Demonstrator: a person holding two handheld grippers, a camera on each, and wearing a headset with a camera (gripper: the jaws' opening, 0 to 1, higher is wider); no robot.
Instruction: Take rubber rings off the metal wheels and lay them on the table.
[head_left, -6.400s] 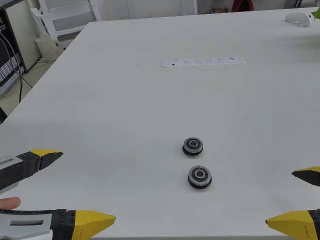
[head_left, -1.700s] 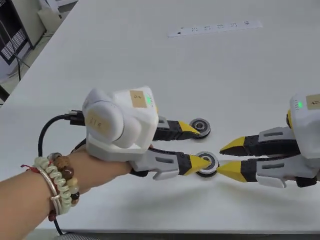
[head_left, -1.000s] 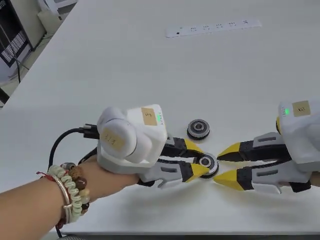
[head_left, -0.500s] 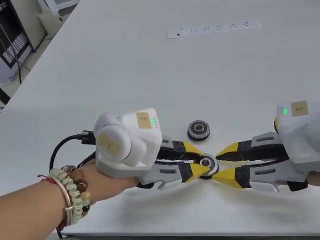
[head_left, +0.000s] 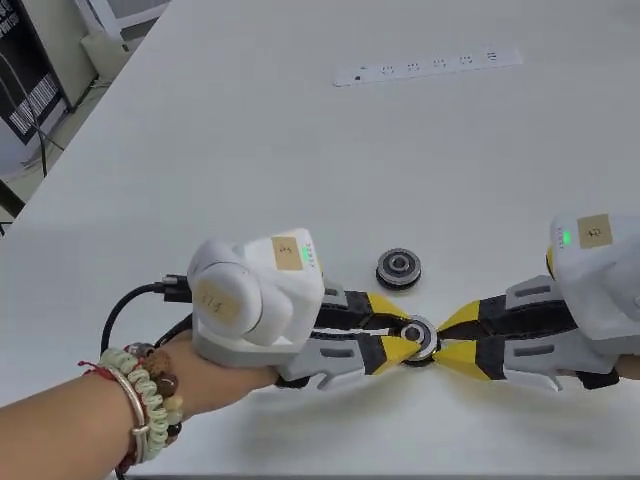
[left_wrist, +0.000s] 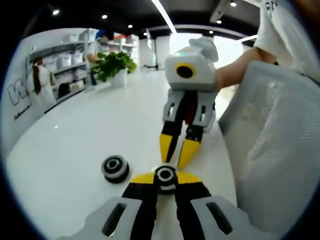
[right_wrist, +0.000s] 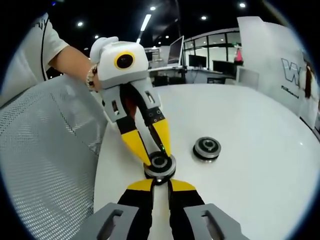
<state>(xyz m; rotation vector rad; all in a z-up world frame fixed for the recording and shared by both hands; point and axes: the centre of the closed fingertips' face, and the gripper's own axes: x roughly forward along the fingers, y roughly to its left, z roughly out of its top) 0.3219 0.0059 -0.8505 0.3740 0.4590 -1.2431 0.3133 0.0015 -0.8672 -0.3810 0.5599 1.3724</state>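
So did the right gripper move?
Yes. Judged against the far wheel, the right gripper came in leftward from far off to the side. It is now shut on the near wheel, just in front of the far one.

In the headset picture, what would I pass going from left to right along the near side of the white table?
beaded bracelets → left gripper → metal wheel → right gripper

Shiny metal wheel (head_left: 417, 336), smooth matt white table (head_left: 250, 150)
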